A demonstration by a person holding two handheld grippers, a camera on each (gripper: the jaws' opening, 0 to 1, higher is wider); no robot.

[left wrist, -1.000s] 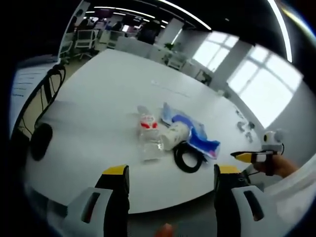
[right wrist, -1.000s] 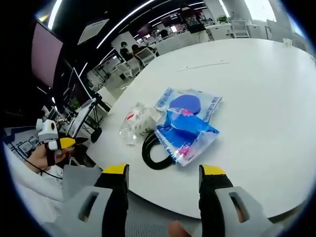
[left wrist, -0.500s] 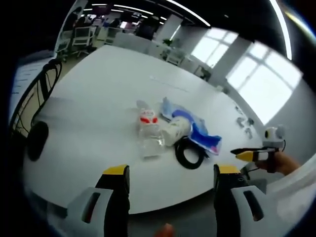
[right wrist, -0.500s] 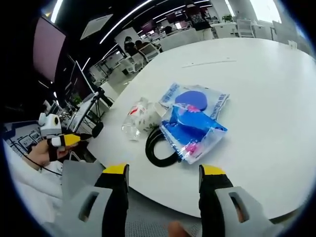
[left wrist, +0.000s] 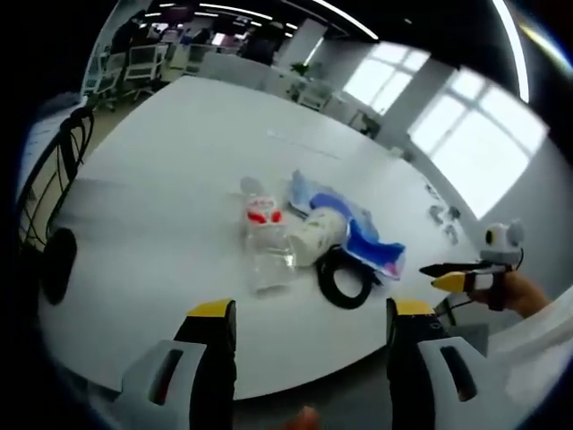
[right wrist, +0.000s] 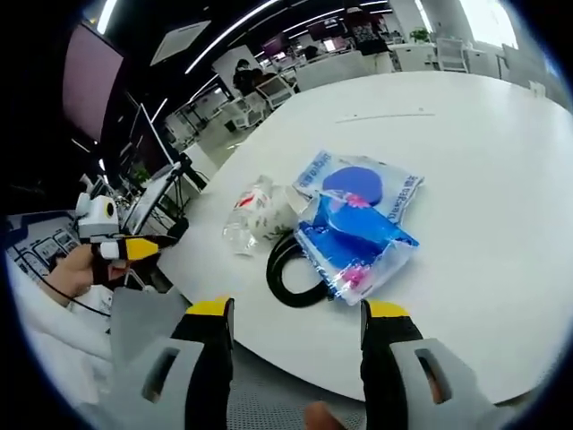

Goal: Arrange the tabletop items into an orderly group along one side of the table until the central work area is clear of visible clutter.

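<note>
Approaching clutter with both grippers' fingers spread wide, empty.
Ahead of right gripper (right wrist: 288,336): soft, slippery blue packet (right wrist: 354,240); pinch its edge. Black cable coil (right wrist: 291,270) flexes.

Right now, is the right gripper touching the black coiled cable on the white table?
Apart. In the right gripper view, the right gripper hangs open short of the table's near edge, with bare white table showing between its yellow tips and the black coiled cable.

Open-plan office, long white table (left wrist: 161,179), rows of desks and chairs (left wrist: 143,63) (far end); monitors (right wrist: 148,193), tall windows (left wrist: 466,143)
</note>
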